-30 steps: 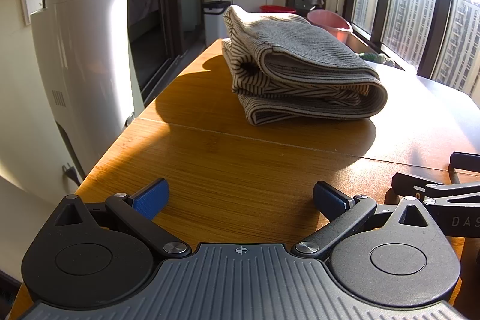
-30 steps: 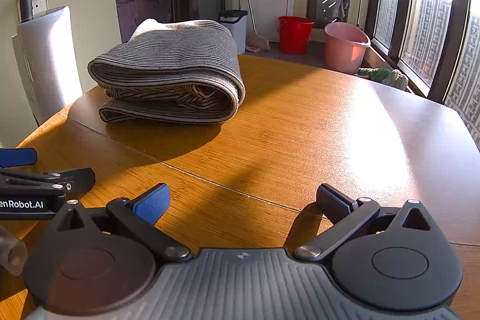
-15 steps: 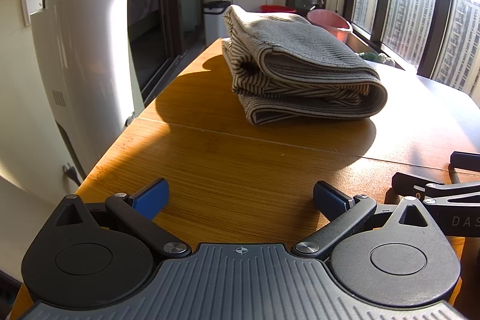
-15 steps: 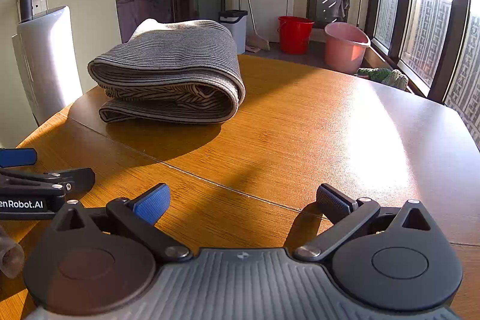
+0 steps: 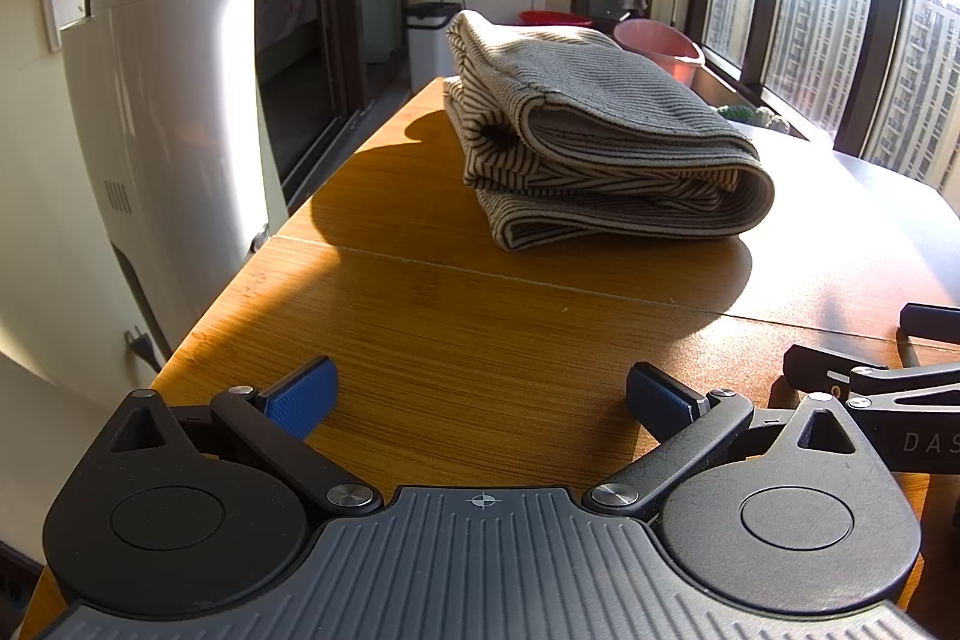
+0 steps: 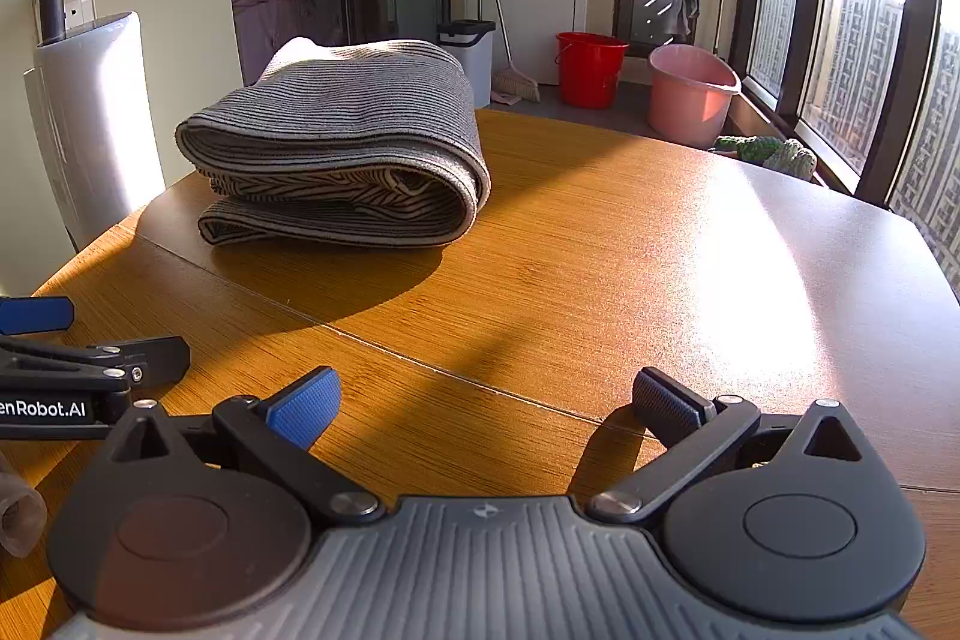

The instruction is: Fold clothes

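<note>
A grey striped garment [image 5: 600, 142] lies folded in a thick bundle on the wooden table [image 5: 480, 328], towards its far left side; it also shows in the right wrist view [image 6: 342, 142]. My left gripper [image 5: 480, 394] is open and empty, low over the near table edge, well short of the bundle. My right gripper [image 6: 486, 397] is open and empty, beside the left one, also well short of the bundle. Each gripper's side shows in the other's view.
A white appliance [image 5: 174, 136] stands off the table's left edge. A red bucket [image 6: 591, 67], a pink bucket [image 6: 690, 94] and a bin [image 6: 471, 52] stand on the floor beyond the table. Windows run along the right.
</note>
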